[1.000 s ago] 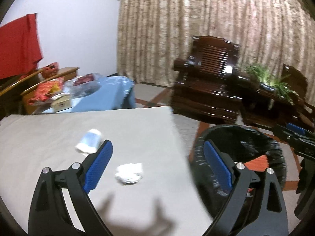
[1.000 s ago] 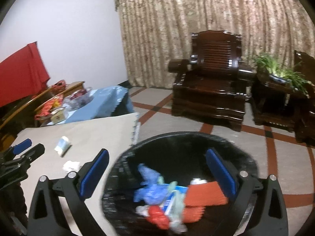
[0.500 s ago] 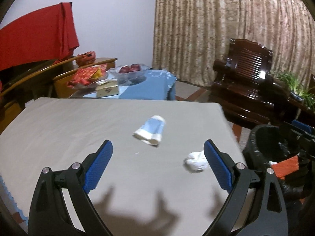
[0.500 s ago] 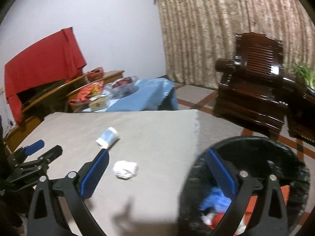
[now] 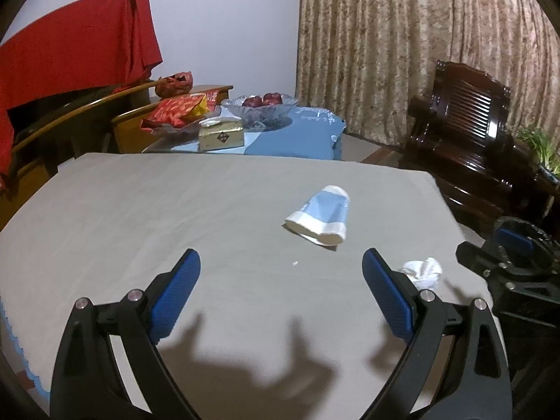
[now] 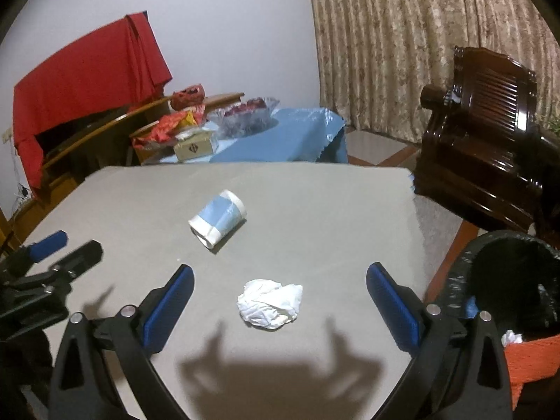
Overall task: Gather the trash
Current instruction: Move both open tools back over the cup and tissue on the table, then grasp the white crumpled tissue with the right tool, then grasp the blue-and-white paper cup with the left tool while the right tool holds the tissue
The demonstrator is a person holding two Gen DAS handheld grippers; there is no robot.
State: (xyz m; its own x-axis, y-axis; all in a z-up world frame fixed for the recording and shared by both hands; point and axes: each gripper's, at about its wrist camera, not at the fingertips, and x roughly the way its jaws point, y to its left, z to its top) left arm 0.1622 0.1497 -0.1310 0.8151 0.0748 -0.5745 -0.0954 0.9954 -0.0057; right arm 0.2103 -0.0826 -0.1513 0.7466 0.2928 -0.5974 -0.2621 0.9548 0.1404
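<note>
Two pieces of trash lie on the grey table (image 6: 315,203): a crushed blue-and-white paper cup (image 6: 217,217) on its side, toward the middle, and a crumpled white tissue (image 6: 269,302) nearer to the near right edge. The black trash bin (image 6: 507,273) stands on the floor just beside the right edge of the table, with some rubbish already in it.

The right gripper (image 6: 280,287) hangs above the tissue with its fingers spread wide and nothing between them; the tissue sits in the middle of the gap. The left gripper (image 5: 281,280) is also wide open and empty, and the cup (image 5: 320,215) lies a little farther than its tips, slightly to the right.

I think the main risk is a weak grasp. The tissue is soft and flat, so the pads may close over it and only pinch the cloth of the table, or catch one loose corner that slips out on the way to the bin. The cup is round and already bent, so it may roll away or squeeze out of the left fingers. Both grippers are near each other, so they may also collide.
</note>
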